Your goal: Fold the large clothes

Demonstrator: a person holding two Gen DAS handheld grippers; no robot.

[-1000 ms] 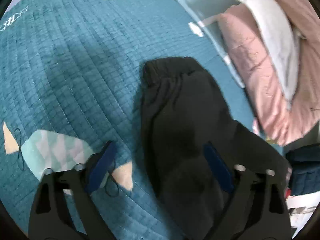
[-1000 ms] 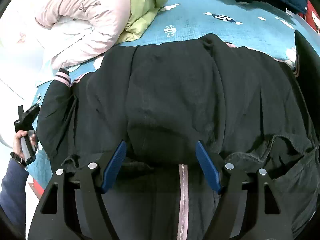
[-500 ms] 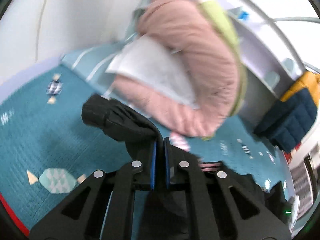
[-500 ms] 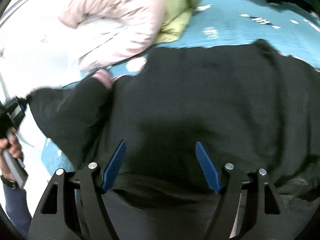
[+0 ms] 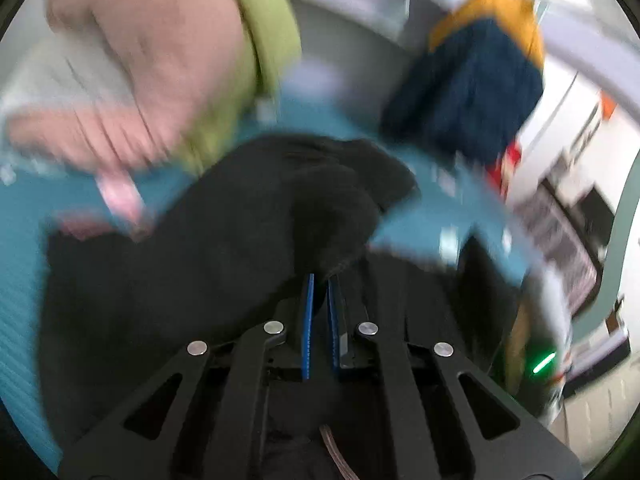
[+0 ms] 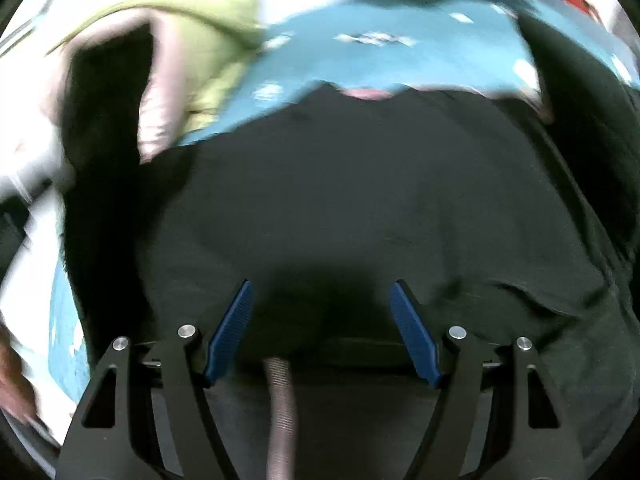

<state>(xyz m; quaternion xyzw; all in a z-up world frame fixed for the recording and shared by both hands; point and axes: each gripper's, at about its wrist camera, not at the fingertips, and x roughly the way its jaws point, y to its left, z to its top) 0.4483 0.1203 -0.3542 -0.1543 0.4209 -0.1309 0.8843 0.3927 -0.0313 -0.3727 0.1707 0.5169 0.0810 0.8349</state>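
Observation:
A large black jacket (image 6: 360,208) with a pink zip (image 6: 280,400) lies spread on the teal quilted bed (image 6: 380,60). My left gripper (image 5: 320,280) is shut on the jacket's black sleeve (image 5: 312,208) and holds it lifted over the jacket body (image 5: 140,280). In the right wrist view the lifted sleeve (image 6: 104,128) hangs at the left. My right gripper (image 6: 322,292) is open and empty, low over the jacket's middle. Both views are blurred by motion.
A pile of pink and green padded coats (image 5: 152,72) lies at the bed's far left; it also shows in the right wrist view (image 6: 192,40). A navy and yellow coat (image 5: 472,80) lies at the far right corner.
My left gripper shut on the sleeve, lifted it off the bed and is swinging it right over the jacket. My right gripper stayed open over the jacket, shifting slightly.

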